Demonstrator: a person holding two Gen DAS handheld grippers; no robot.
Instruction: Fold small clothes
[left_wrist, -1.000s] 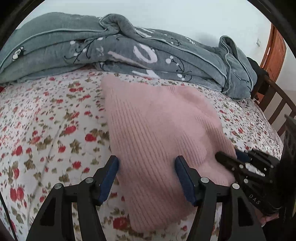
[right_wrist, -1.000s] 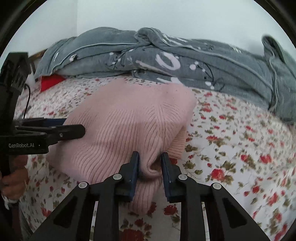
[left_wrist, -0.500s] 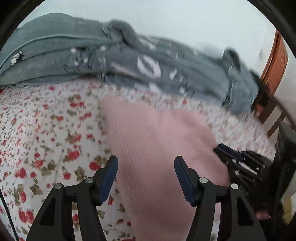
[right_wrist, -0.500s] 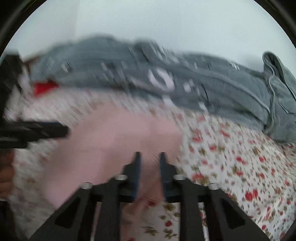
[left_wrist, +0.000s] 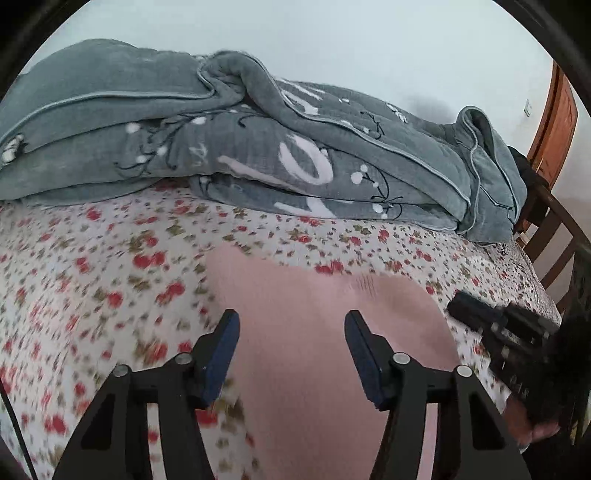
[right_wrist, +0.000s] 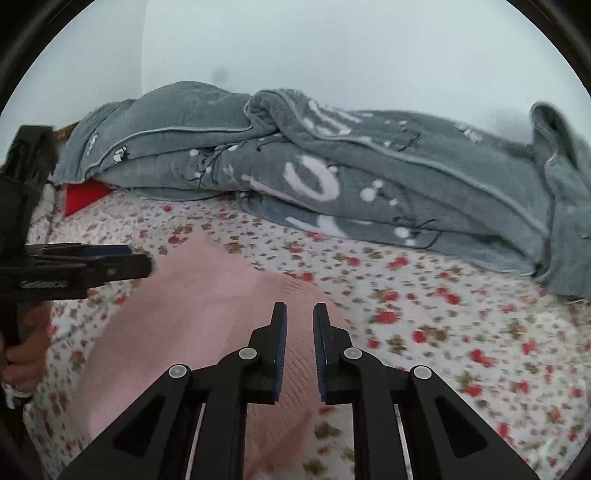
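A pink ribbed sweater (left_wrist: 303, 295) lies on the floral bed sheet (left_wrist: 92, 277), a strip of sheet away from the grey blanket. My left gripper (left_wrist: 291, 325) hovers over its left part. Its jaws stand wide and are closing, with sweater seen between them but not pinched. In the right wrist view my right gripper (right_wrist: 299, 314) sits at the sweater's (right_wrist: 192, 314) right edge. Its pads are close together on a ribbed fold and are easing apart slightly. Each gripper also shows in the other's view: the right gripper (left_wrist: 456, 308), the left gripper (right_wrist: 144, 262).
A bunched grey blanket (right_wrist: 332, 177) with white print fills the back of the bed. A red item (right_wrist: 81, 195) pokes out under its left end. A wooden bed rail (left_wrist: 554, 236) and a brown door (left_wrist: 554, 122) stand at the right. Hands (right_wrist: 26, 354) hold the grippers.
Both grippers have pulled back and risen. The sweater has come away from the blanket toward me. The right jaws narrowed on the fold; the left jaws have drawn in slightly.
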